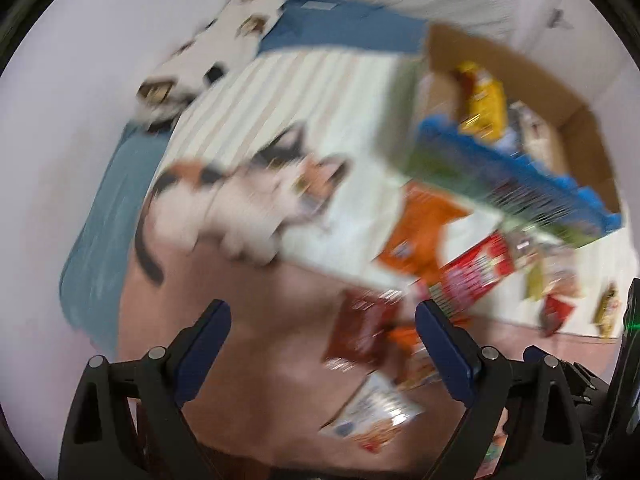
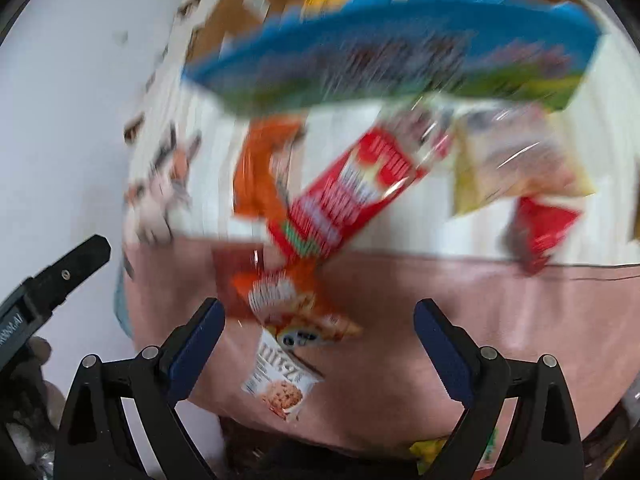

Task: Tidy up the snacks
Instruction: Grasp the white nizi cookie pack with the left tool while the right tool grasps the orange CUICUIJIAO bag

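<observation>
Both views are motion-blurred. Several snack packs lie on a bed. A large blue-and-green box (image 2: pixel 392 52) stands by an open cardboard box (image 1: pixel 560 92) that holds a yellow bag (image 1: pixel 482 100). An orange bag (image 2: pixel 260 176), a red pack (image 2: pixel 352 196), an orange cookie pack (image 2: pixel 296 304) and a white cookie pack (image 2: pixel 276 384) lie in front. My right gripper (image 2: pixel 320 320) is open and empty, above the cookie packs. My left gripper (image 1: pixel 324 320) is open and empty, above a brown pack (image 1: pixel 360 332).
The bed has a pink blanket (image 2: pixel 480 312) at the front and a striped sheet with a cat print (image 1: pixel 256 200). A white wall (image 1: pixel 80 120) is at the left. More packs (image 2: pixel 516 164) lie at the right. The left gripper's body (image 2: pixel 60 276) shows in the right view.
</observation>
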`<state>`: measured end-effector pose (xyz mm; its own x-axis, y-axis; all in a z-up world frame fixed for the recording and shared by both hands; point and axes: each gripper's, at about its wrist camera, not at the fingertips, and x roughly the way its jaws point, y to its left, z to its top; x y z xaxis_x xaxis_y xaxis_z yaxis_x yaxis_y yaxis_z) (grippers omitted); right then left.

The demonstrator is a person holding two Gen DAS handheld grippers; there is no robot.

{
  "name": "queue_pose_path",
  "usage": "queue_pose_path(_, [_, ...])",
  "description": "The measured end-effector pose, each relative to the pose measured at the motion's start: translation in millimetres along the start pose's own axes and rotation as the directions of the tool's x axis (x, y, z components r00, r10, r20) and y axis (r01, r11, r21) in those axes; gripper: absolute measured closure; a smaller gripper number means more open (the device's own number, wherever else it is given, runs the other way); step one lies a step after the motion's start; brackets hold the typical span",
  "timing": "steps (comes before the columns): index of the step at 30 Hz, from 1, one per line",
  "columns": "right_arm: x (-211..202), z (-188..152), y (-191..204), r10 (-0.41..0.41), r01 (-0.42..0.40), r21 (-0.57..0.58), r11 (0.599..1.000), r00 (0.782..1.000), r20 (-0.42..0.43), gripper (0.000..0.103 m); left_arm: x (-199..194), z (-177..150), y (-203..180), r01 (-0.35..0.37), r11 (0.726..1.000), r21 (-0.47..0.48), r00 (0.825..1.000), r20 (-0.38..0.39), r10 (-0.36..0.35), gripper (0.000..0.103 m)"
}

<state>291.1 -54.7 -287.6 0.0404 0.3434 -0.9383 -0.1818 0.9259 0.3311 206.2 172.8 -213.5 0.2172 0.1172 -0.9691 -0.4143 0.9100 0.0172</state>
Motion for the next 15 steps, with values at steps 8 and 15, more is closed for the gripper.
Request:
queue_pose_path(8, [83,-17,28,-0.105,0.099,-0.069,0.993,0.991,-0.088,0.034,46,-32,23,-0.075,0.997,-0.019,0.993,-0.096,0.073,0.009])
queue_pose_path(15, [54,-31,-7,-0.076,0.077,0.002,0.997,0.993,-0.085,0.051,54,-66,1,0.032,0.993,0.113,0.987,-0.16,-0.014,0.009])
